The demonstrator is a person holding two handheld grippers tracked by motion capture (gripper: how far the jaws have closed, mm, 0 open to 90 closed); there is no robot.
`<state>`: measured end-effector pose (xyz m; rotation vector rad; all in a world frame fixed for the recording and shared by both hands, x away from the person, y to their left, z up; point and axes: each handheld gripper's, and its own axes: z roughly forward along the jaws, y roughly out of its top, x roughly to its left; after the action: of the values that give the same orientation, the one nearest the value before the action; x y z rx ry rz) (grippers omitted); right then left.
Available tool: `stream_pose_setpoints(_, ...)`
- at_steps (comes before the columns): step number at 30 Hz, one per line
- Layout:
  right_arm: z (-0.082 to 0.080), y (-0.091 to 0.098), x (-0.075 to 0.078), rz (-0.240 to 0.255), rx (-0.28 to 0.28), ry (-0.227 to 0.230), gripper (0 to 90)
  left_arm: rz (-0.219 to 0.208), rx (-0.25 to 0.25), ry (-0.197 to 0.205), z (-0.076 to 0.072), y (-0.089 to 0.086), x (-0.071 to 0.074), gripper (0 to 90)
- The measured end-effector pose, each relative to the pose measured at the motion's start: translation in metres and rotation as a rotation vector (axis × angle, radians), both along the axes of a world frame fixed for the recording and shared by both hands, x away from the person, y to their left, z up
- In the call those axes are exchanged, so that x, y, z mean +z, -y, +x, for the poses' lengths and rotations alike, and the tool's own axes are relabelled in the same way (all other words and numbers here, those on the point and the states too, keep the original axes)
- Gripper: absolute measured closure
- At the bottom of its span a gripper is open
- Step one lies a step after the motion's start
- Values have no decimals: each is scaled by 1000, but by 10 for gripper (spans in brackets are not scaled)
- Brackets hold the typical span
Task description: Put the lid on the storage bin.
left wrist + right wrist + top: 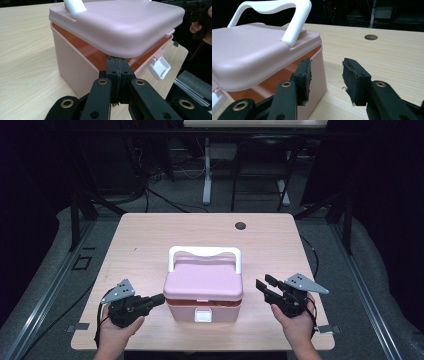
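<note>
Two risks noted: left gripper (117, 65), jaws pressed together under the lid (120, 25), may slip, dropping it; right gripper (325, 75), jaws half-open and empty, steadies nothing, so the pink box (202, 307) near the desk's (150, 235) front edge may slide.

A laboratory recording bay: 1 pale wooden table (150, 235) with a cable port (241, 225), ringed by black curtains (380, 195), metal framing (75, 215) and loose floor cables (165, 200).

One pink box (203, 292), one table (150, 240), two tools.
</note>
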<state>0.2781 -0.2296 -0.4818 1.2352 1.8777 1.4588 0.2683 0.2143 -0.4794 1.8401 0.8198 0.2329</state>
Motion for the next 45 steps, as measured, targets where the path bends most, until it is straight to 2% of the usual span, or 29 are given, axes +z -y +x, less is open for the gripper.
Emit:
stream_pose_setpoints(13,0,0,-1,2,-1,1,576,15,6,-12,0,-3,-2,897)
stream_pose_setpoints(26,0,2,-1,11,-1,-2,577,-2,33,-13,3,-10,-4,893)
stream_pose_setpoints(32,-1,0,-2,-2,2,-3,577,-17,79,-7,5,-14,-6,822)
stream_pose_setpoints(36,0,1,-2,-1,0,-5,577,-4,97,-3,6,-18,-6,809)
stream_pose_setpoints(45,0,2,-3,-4,-3,-5,577,-16,173,11,13,-32,-7,753)
